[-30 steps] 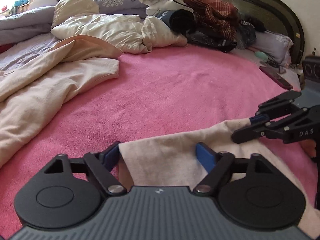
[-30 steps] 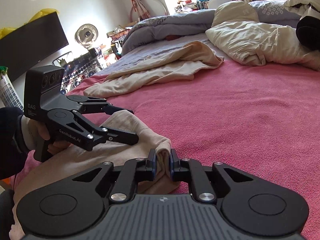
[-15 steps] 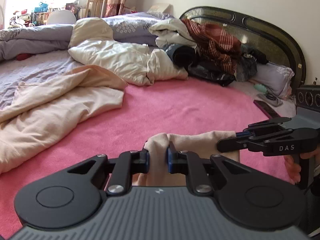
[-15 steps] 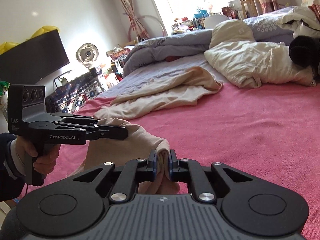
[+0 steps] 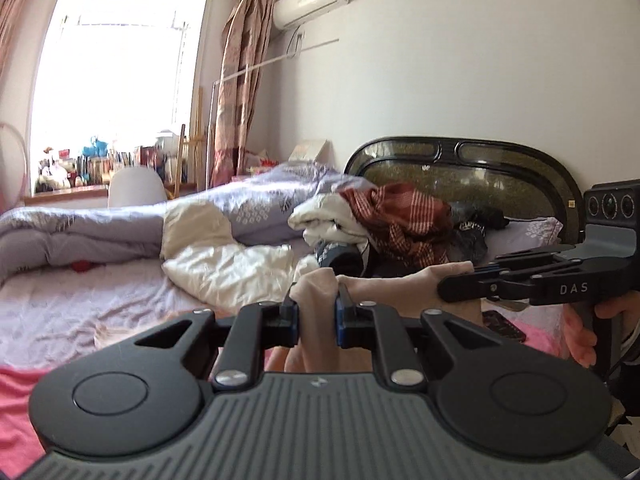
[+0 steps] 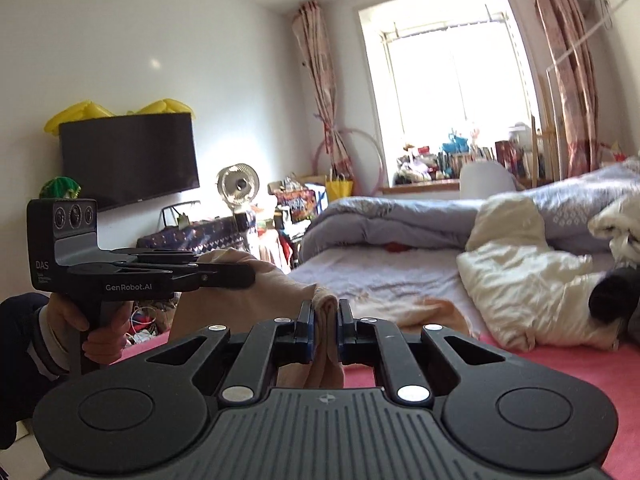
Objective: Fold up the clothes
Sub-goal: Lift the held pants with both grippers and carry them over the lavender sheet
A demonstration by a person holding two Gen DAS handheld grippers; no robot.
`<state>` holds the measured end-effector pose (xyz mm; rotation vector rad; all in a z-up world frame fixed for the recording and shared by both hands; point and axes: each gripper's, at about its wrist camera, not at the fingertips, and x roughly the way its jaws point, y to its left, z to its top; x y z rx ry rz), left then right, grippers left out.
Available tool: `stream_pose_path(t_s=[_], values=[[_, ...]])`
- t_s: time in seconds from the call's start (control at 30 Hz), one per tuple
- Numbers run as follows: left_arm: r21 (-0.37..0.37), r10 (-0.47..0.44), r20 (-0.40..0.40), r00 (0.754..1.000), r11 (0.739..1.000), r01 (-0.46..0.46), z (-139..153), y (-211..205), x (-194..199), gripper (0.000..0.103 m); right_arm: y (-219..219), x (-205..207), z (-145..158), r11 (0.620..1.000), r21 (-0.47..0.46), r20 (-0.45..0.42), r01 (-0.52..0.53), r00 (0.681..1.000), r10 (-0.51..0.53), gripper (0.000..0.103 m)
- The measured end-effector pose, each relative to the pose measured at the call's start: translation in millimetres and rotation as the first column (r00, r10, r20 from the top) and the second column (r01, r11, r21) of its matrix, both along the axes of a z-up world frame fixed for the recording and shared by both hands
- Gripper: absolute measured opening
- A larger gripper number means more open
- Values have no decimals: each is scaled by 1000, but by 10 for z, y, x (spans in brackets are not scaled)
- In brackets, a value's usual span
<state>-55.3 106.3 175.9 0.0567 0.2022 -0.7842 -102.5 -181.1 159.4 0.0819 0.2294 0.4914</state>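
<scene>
A pale pink garment point(image 5: 384, 282) hangs lifted above the pink bed sheet point(image 5: 16, 412), stretched level between both grippers. My left gripper point(image 5: 317, 312) is shut on one bunched corner of it. In the left wrist view my right gripper point(image 5: 444, 290) comes in from the right, clamped on the other corner. In the right wrist view my right gripper point(image 6: 325, 320) pinches a fold of the garment point(image 6: 240, 304), and my left gripper point(image 6: 250, 276) reaches in from the left, shut on the cloth. A hand point(image 6: 100, 336) holds its handle.
Cream bedding point(image 5: 236, 268) and a lilac duvet point(image 5: 100, 228) cover the far bed. Piled clothes point(image 5: 396, 220) lie by the dark headboard point(image 5: 480, 168). A phone point(image 5: 504, 326) lies on the sheet. A wall television point(image 6: 128, 160), a fan point(image 6: 238, 184) and a cluttered windowsill point(image 6: 460, 160) stand beyond.
The left gripper closed on the garment corner. Both grippers then rose and tilted up, lifting the garment off the bed, so the wall and window now fill the views.
</scene>
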Motion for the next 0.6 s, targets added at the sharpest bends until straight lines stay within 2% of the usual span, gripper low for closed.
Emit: stream_pose_path(t_s=[0.17, 0.27, 0.33, 0.4, 0.47, 0.6], values=[[-53, 12, 116, 993, 999, -6, 575, -13, -108, 18, 51, -106, 591, 999, -26, 157, 41, 987, -36, 11], [-43, 29, 175, 984, 999, -22, 788, -120, 63, 20, 45, 90, 842, 996, -46, 210, 78, 975, -67, 11], [-29, 54, 183, 982, 998, -49, 831, -226, 308, 22, 45, 305, 960, 992, -60, 231, 109, 968, -92, 11], [-23, 88, 164, 982, 996, -85, 787, -338, 624, 22, 65, 643, 964, 987, -93, 225, 134, 968, -110, 11], [-8, 123, 124, 985, 992, -123, 630, -451, 1034, 22, 95, 1102, 839, 979, -119, 193, 162, 972, -138, 11], [61, 211, 20, 977, 975, -212, 16, -671, 1975, 22, 142, 2143, 289, 969, -159, 80, 187, 981, -176, 11]])
